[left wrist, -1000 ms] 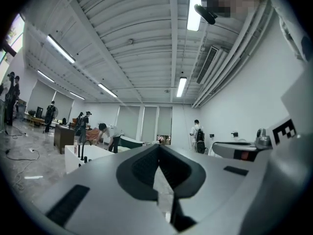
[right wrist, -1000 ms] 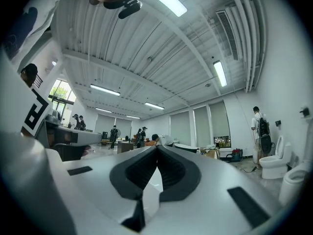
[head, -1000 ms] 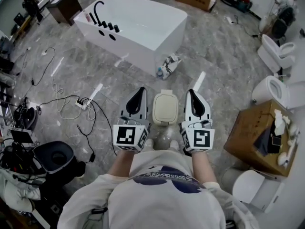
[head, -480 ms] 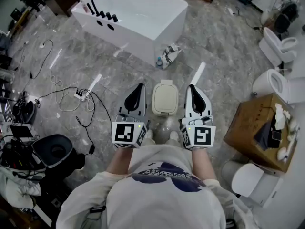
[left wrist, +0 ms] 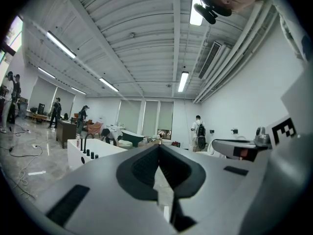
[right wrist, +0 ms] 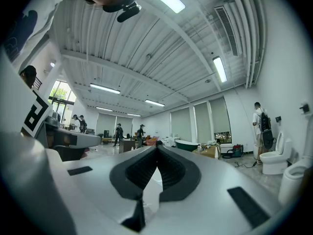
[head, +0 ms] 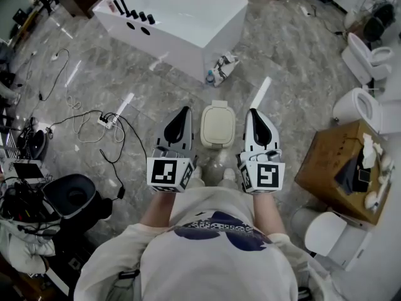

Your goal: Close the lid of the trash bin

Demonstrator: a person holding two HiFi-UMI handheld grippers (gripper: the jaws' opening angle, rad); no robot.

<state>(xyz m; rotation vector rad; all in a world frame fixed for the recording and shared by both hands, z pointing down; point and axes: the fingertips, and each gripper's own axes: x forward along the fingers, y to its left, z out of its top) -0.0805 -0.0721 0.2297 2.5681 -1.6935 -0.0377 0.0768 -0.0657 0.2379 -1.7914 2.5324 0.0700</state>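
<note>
A small cream trash bin (head: 217,126) stands on the grey marble floor in front of the person's feet, and its lid lies flat on top. My left gripper (head: 183,111) is held level just left of the bin, apart from it, with jaws shut and nothing between them. To the bin's right, my right gripper (head: 254,113) is level too, shut and empty. The left gripper view shows the left gripper's (left wrist: 159,148) tips meeting, with the room beyond. In the right gripper view the right gripper's (right wrist: 157,147) tips also meet. The bin appears in neither gripper view.
A white bathtub (head: 182,17) stands ahead, with a bag of bottles (head: 222,68) at its near corner. Cables and a power strip (head: 106,119) lie at the left near a black seat (head: 75,199). A cardboard box (head: 338,168) and toilets (head: 360,108) stand at the right.
The head view has shifted slightly, so the floor scene sits a little differently in the picture. Both grippers keep their places beside the bin and stay shut.
</note>
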